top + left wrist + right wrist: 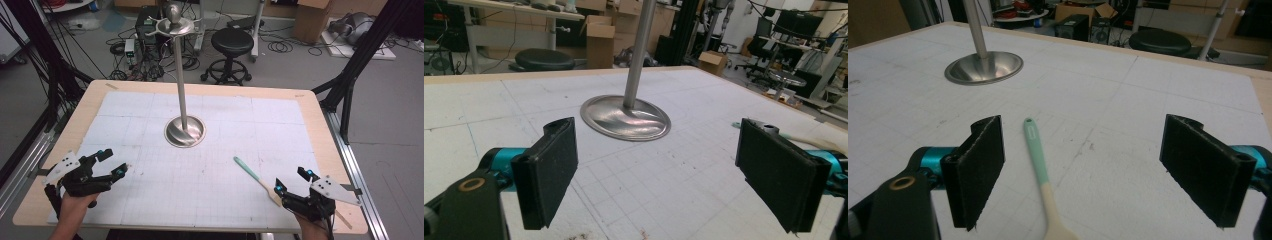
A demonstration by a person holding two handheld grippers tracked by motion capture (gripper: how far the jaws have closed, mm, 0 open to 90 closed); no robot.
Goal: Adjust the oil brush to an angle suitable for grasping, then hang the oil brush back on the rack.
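Now I hold both grippers, left gripper (114,162) and right gripper (292,181), with jaws wide apart, a spoon (1040,175) lying between the right one's.

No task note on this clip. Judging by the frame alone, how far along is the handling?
Nothing looks done: the spatula lies flat on the table mat, apart from the metal stand. Nothing is in hand; the left gripper and right gripper are both open and empty. The spatula lies between the right gripper's jaws, so any grasp and move remain.
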